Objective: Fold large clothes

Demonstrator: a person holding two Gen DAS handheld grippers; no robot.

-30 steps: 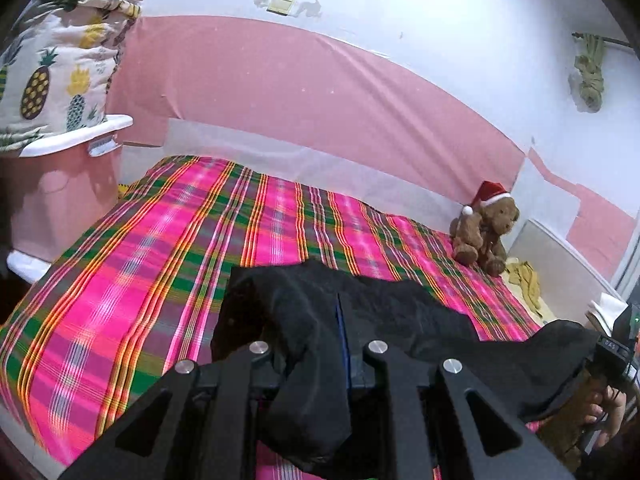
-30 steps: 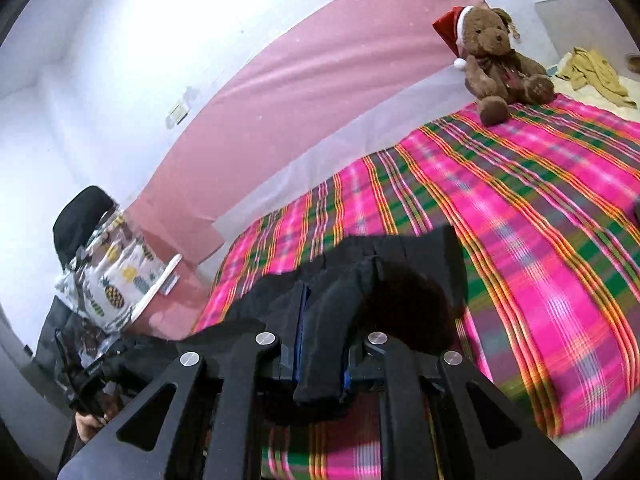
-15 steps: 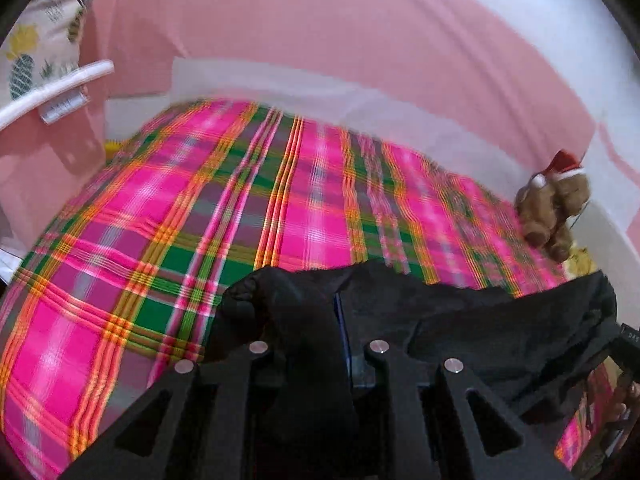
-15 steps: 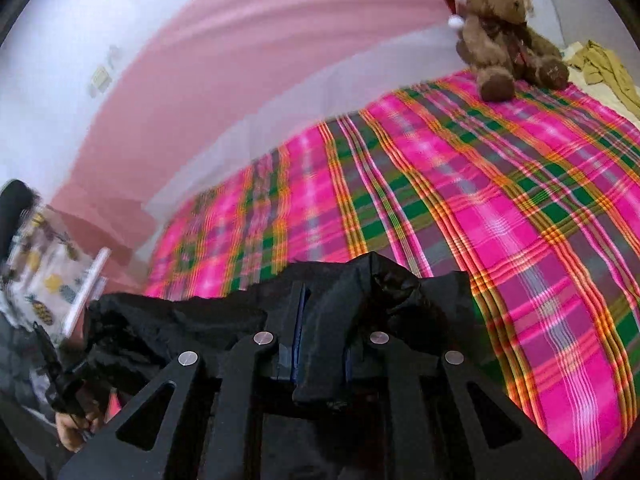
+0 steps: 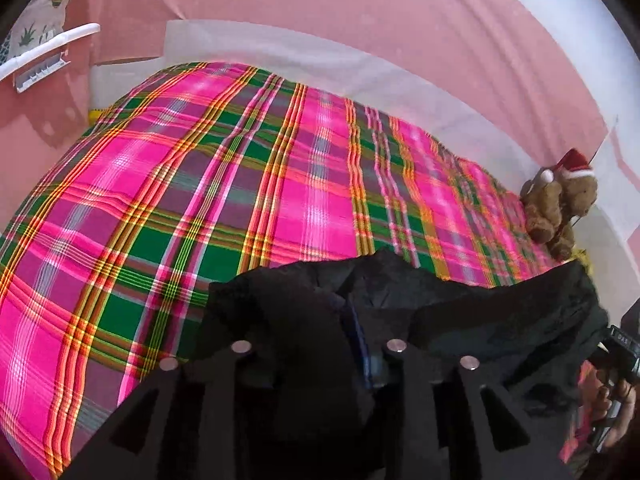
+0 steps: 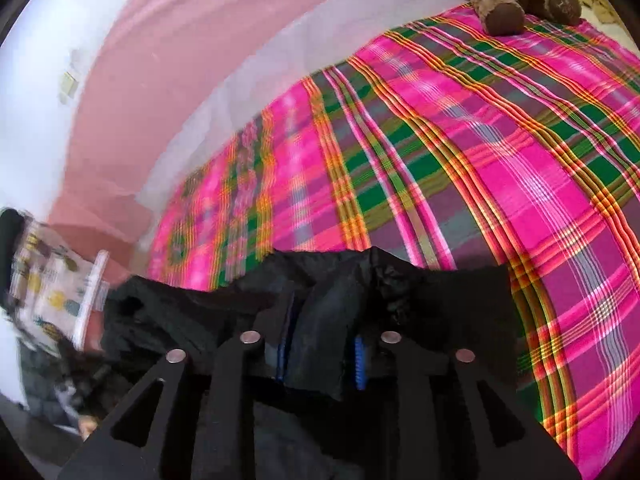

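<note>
Black garment (image 6: pixel 320 344) between both grippers' opening jaws

Both my grippers tilt forward and down over the near edge of the plaid bed (image 5: pixel 280 184). My left gripper (image 5: pixel 320 344): jaws opening, a fold of the black garment (image 5: pixel 460 312) still lying between them; whether the pads still press it I cannot tell, the cloth hides them. My right gripper (image 6: pixel 320 346): jaws opening too, blue pads (image 6: pixel 360 360) showing on either side of a bunched fold, a thin gap at the right pad. In the left wrist view my right hand (image 5: pixel 612 400) shows low at the bed's near right side, wrapped round its handle.
</note>
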